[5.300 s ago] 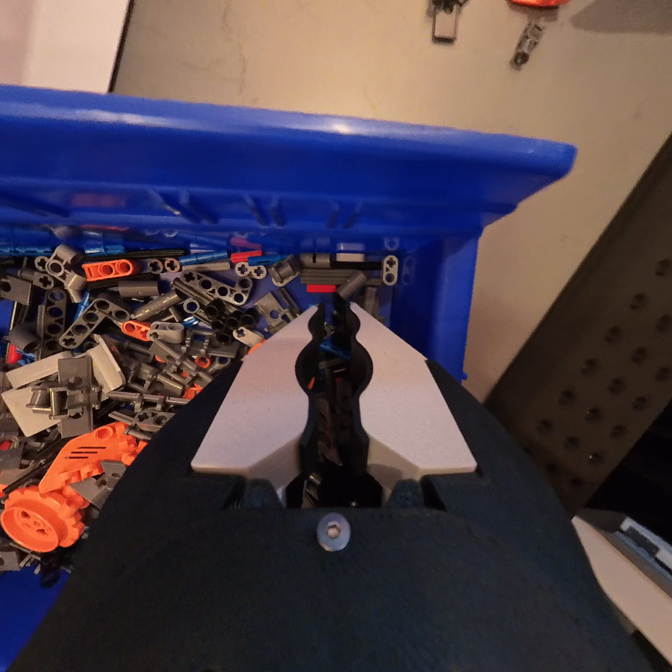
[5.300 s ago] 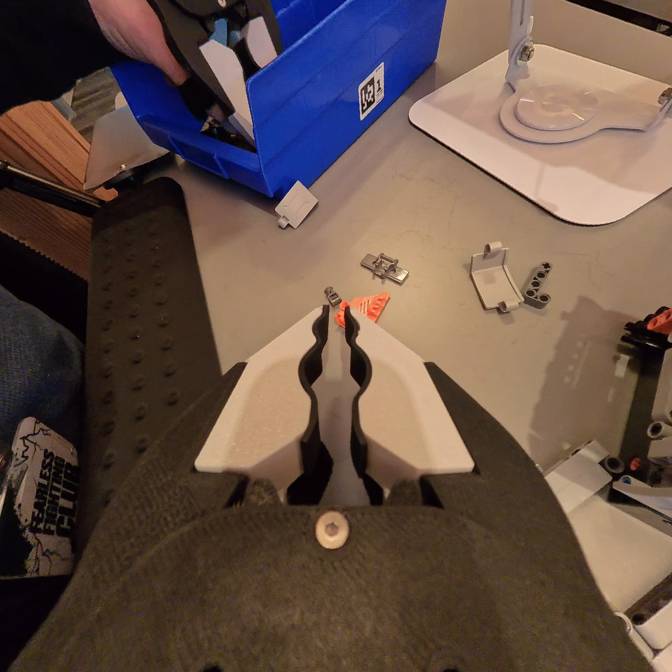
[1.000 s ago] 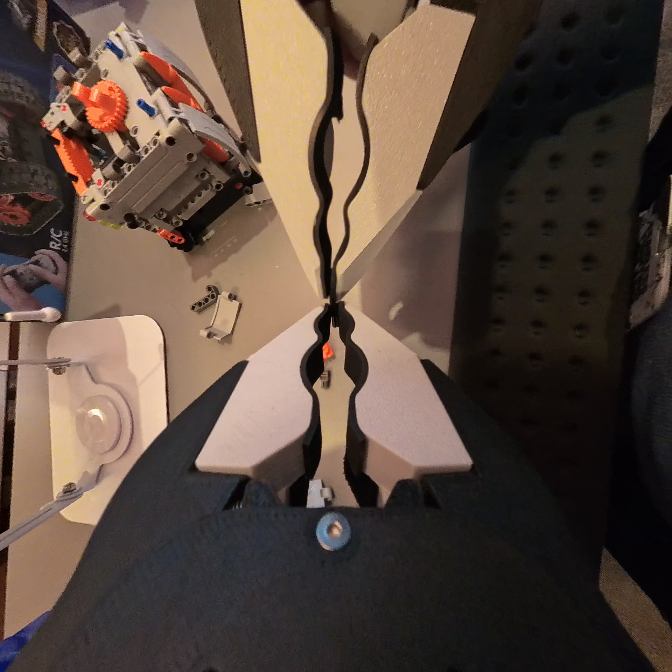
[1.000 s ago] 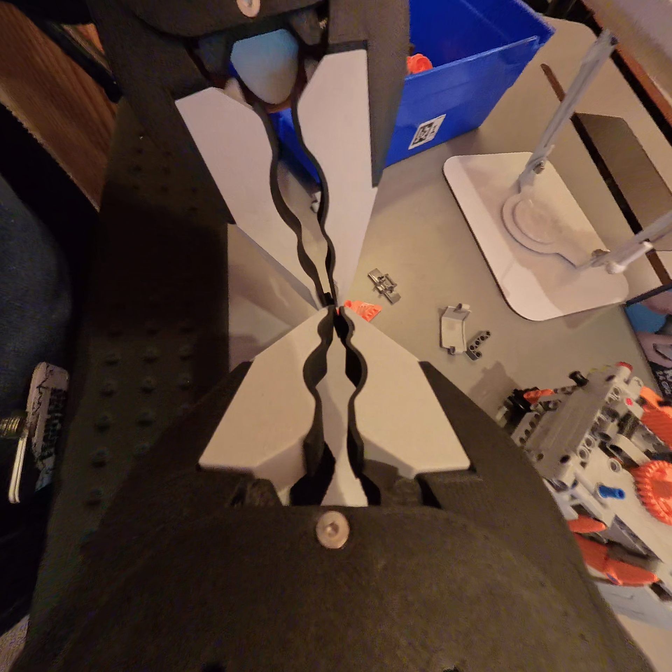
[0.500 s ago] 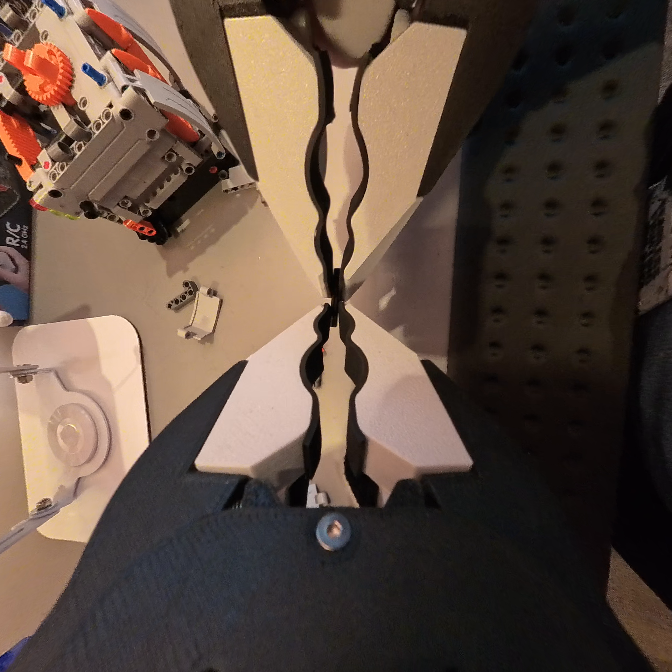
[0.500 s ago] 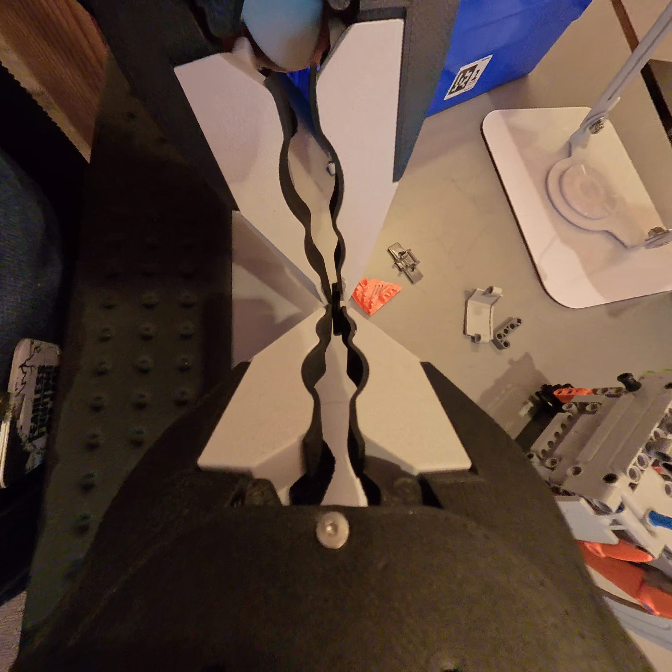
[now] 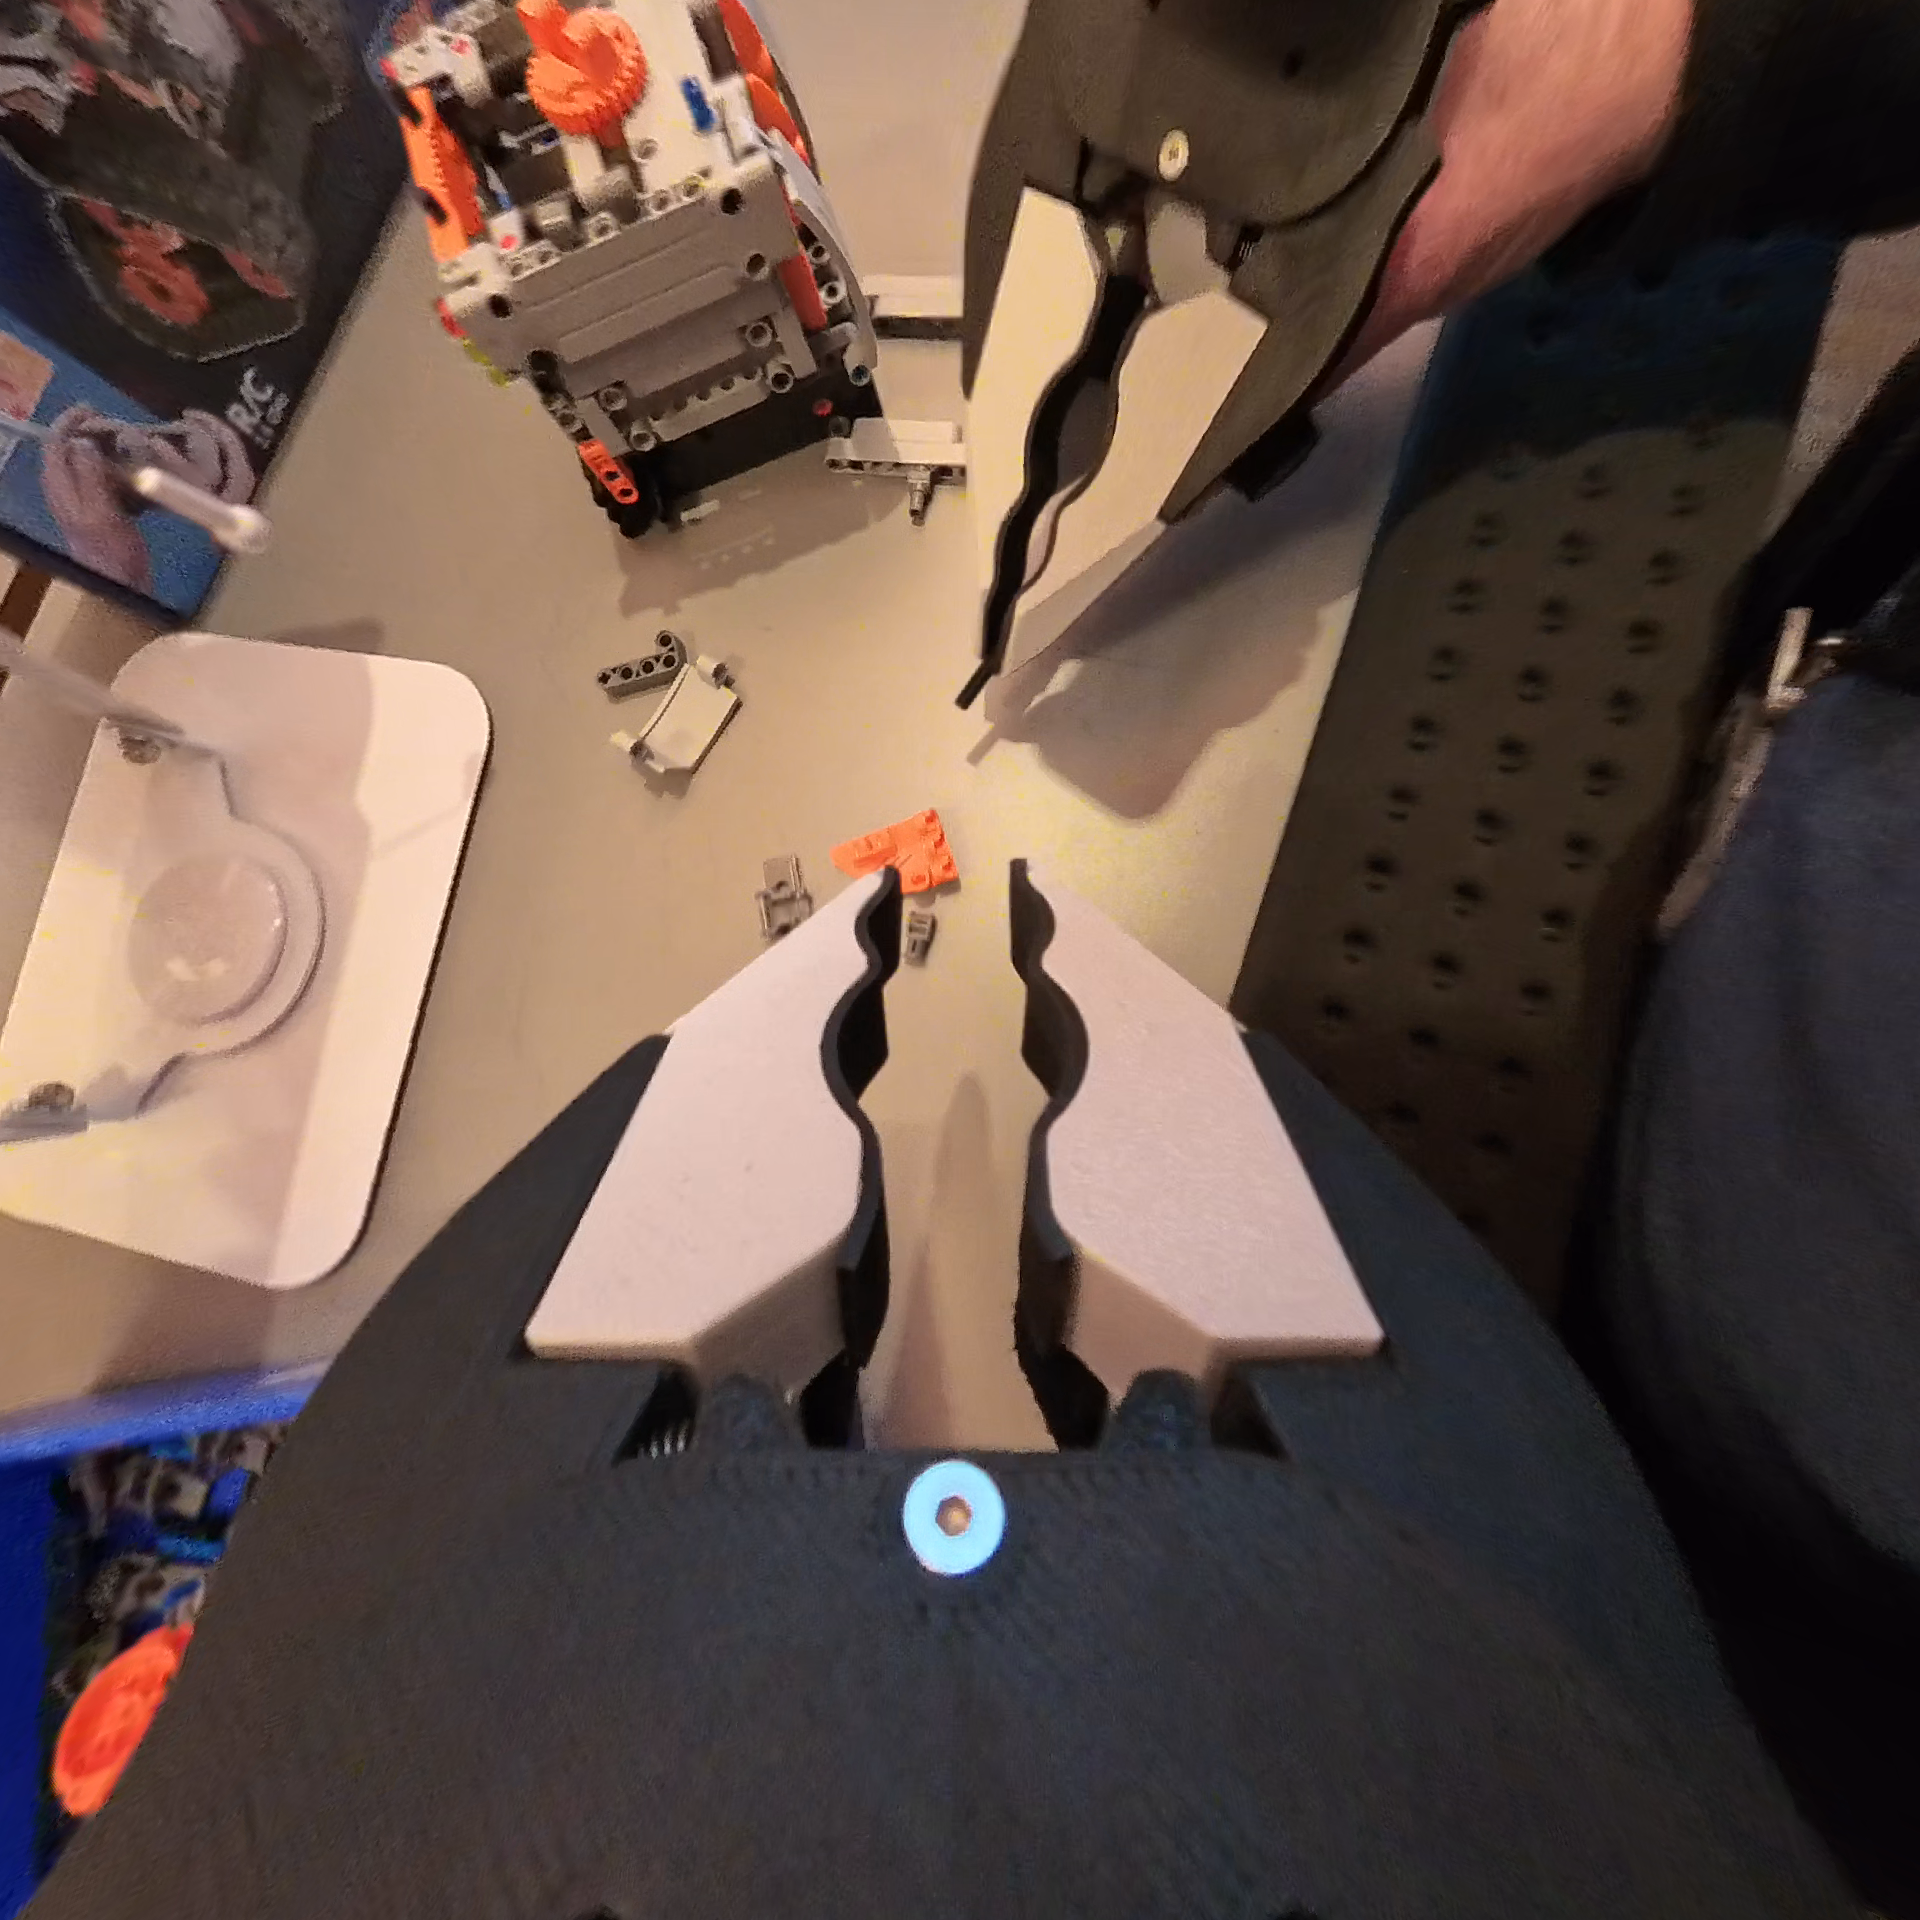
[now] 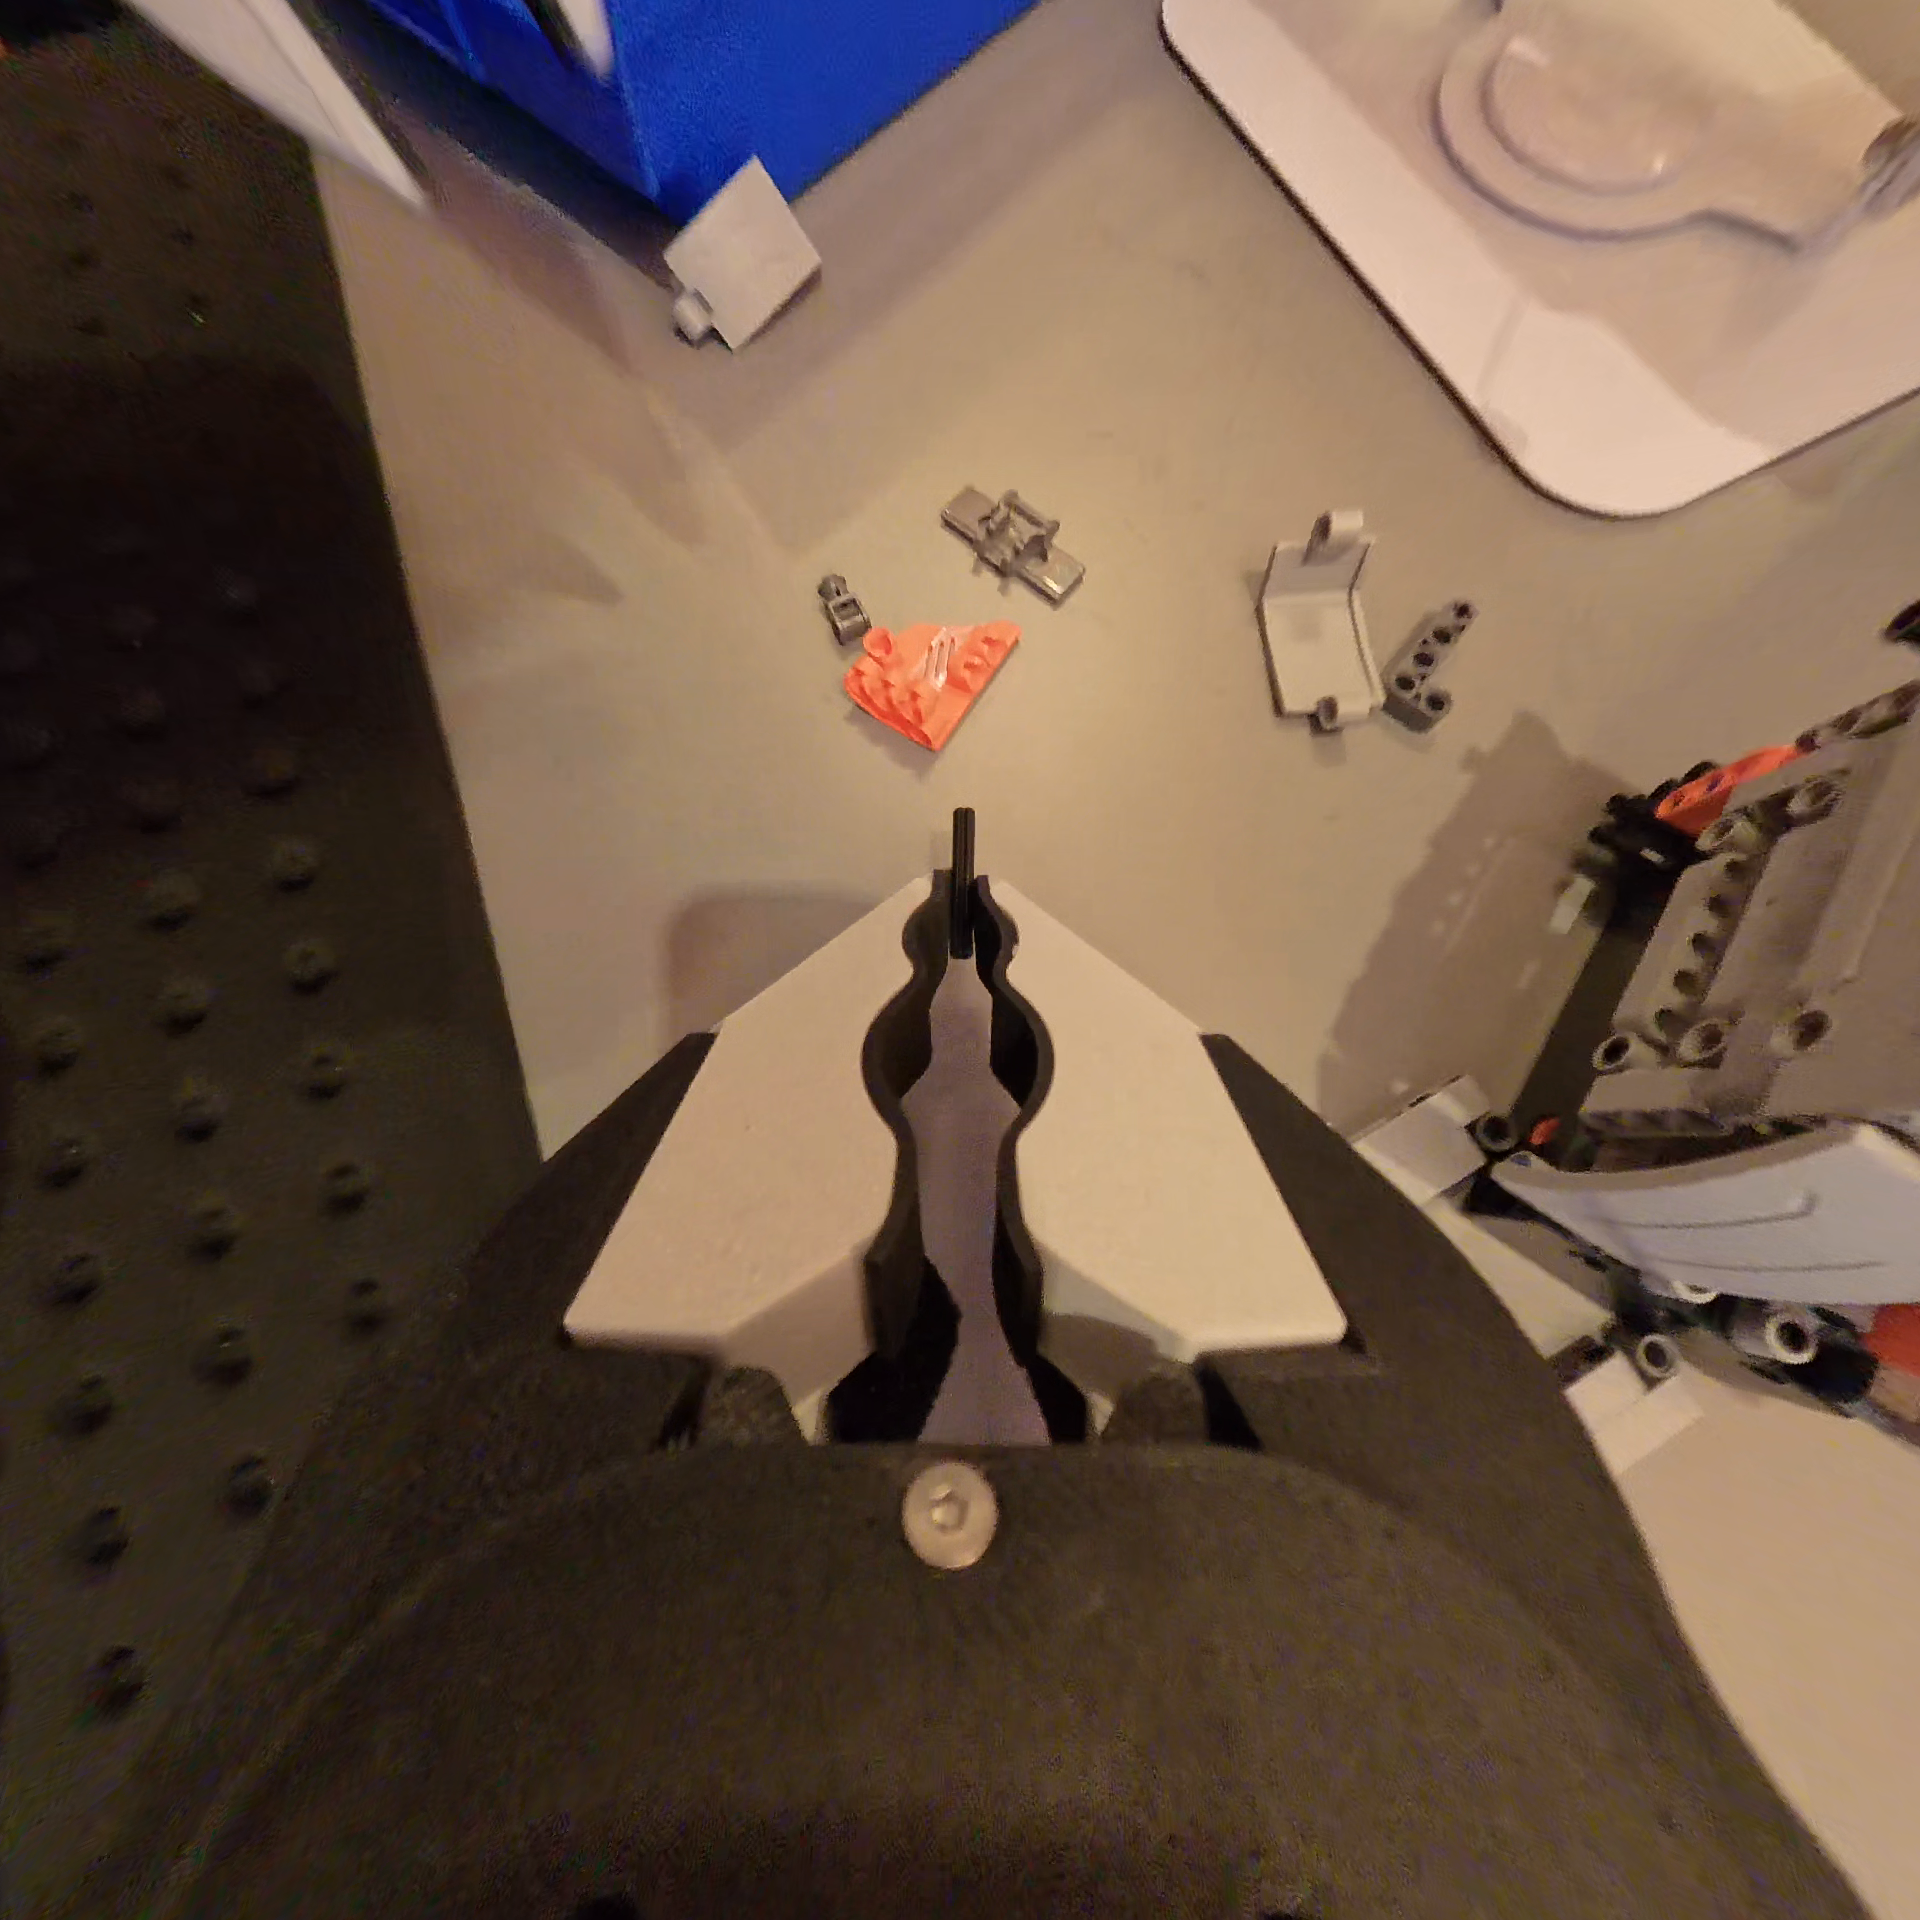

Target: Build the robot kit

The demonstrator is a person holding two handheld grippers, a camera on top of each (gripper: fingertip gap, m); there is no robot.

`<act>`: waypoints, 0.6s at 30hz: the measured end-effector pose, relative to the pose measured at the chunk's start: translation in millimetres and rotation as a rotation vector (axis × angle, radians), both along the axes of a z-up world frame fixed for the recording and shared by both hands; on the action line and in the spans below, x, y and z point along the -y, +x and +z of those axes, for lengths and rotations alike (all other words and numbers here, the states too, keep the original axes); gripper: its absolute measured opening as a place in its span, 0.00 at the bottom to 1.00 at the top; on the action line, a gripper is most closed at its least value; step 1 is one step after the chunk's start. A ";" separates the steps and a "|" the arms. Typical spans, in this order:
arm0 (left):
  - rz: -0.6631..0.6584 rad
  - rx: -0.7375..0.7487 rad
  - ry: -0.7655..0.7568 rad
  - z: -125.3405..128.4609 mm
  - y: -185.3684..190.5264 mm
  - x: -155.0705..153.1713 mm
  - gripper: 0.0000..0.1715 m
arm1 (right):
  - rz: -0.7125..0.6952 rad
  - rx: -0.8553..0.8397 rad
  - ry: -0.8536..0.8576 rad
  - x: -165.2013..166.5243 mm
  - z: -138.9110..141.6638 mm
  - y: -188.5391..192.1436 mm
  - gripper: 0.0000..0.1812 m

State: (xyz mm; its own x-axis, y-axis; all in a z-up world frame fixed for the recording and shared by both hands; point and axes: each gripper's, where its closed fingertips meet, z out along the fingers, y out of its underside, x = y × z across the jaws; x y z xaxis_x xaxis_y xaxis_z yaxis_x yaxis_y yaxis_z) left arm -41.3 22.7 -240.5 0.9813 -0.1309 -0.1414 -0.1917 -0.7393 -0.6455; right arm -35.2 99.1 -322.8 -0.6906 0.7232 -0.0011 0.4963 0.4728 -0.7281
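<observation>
While a thin black axle (image 8: 962, 883) is pinched at the tips of the right gripper (image 8: 961, 914), just short of the orange wedge piece (image 8: 928, 683), the left gripper (image 7: 951, 883) is held parted and empty above that wedge.

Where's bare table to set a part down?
Free: the grey strip between the orange wedge plate and the black studded mat, and the patch between the blue bin and the white base plate. Crowded: around the curved grey panel and the brick model.
</observation>
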 end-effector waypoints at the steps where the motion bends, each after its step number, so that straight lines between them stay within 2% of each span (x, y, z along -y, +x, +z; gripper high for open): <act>1: 0.011 0.012 0.013 6.4 -1.1 7.0 0.10 | -0.002 0.008 0.006 0.0 -3.7 0.3 0.01; 4: 0.065 0.019 0.014 21.3 -12.5 35.3 0.10 | 0.008 0.020 0.011 3.0 -10.2 0.9 0.01; 8: 0.230 -0.023 -0.036 33.4 -55.3 96.4 0.09 | 0.024 0.053 0.034 8.1 -19.6 1.1 0.01; 13: 0.451 -0.031 -0.151 24.4 -111.1 175.4 0.10 | 0.039 0.079 0.035 14.3 -22.9 0.9 0.05; 15: 0.486 -0.009 -0.163 14.6 -126.9 188.0 0.10 | 0.037 0.075 0.022 16.7 -20.2 -0.4 0.06; 18: 0.466 0.045 -0.170 -3.5 -137.8 184.0 0.11 | 0.045 0.073 0.011 20.8 -18.4 -0.6 0.05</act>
